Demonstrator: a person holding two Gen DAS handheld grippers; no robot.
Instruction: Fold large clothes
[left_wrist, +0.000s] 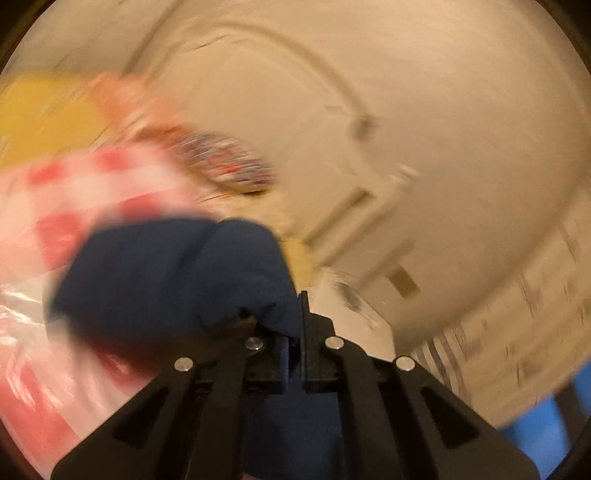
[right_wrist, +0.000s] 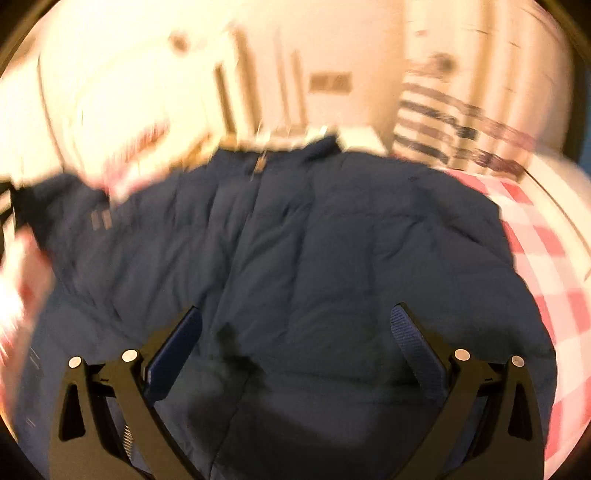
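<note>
Left gripper (left_wrist: 293, 332) was clamped on a bunched fold of the navy puffer jacket (left_wrist: 173, 277), lifted over the red-checked cloth (left_wrist: 70, 206). Only the right view showed the quilted jacket (right_wrist: 314, 240) spread flat; right gripper (right_wrist: 295, 328) hung above it, jaws wide apart.

Right gripper (right_wrist: 295, 332): we record its jaws spread wide, holding nothing, poised over the navy quilted jacket (right_wrist: 295, 240). The jacket lies spread flat ahead of and beneath the jaws, collar at the far end. Right of the jaws we note a red-and-white checked cloth (right_wrist: 546, 258) beneath the jacket. The view is motion-blurred.
</note>
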